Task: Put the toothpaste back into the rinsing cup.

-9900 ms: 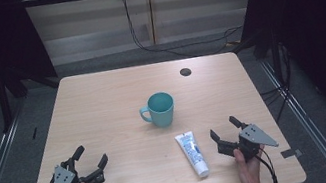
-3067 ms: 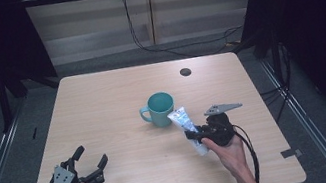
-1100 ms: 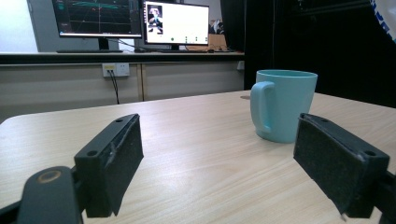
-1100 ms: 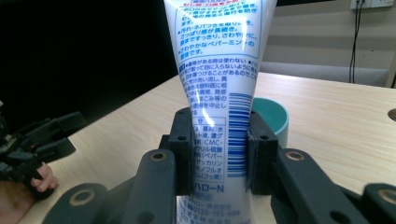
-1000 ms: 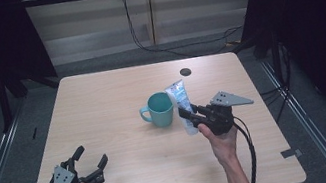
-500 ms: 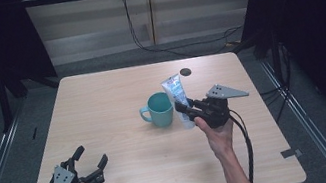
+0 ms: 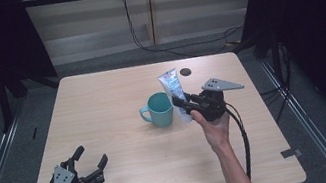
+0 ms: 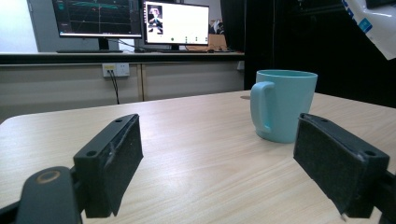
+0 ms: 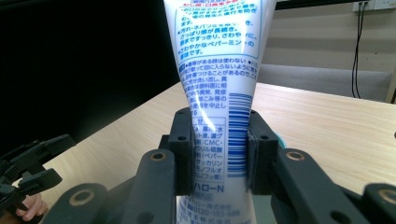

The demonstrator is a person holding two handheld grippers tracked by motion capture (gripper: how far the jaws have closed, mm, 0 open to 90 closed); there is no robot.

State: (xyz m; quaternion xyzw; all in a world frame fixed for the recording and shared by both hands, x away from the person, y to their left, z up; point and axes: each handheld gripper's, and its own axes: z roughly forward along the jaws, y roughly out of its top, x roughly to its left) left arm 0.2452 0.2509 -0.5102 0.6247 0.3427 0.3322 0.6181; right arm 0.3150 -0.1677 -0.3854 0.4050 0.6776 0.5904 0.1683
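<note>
High view: a wooden table (image 7: 103,107) fills the middle of the frame. A teal mug (image 7: 160,109) stands just right of centre, handle toward the lower left. The right gripper (image 7: 185,106) sits just to the right of the mug, borne by a hand (image 7: 214,130) whose forearm enters from the bottom edge; its grey plate (image 7: 220,84) points right. Its jaws are clamped on a white tube (image 7: 174,89), which is lifted off the table and stands nearly upright, its flat crimped end uppermost, right beside the mug's rim. Whether tube and mug touch cannot be told. A small dark disc (image 7: 185,72) lies on the table just above and right of the tube. The left gripper (image 7: 90,157) rests at the lower left of the table, well apart from the mug, jaws apart with nothing between them.

Left gripper view: the two black pads (image 8: 114,163) stand wide apart at lower left and lower right, over bare tabletop. The mug (image 8: 282,105) stands right of centre, beyond the jaws. A corner of the tube (image 8: 373,23) shows at the upper right. Two monitors (image 8: 175,23) stand at the top, behind the table.

Right gripper view: the tube (image 9: 217,84) runs up the centre of the frame, its printed back and barcode facing the camera. Both jaws press its lower part from either side. The left gripper (image 9: 32,163) shows at the lower left.
</note>
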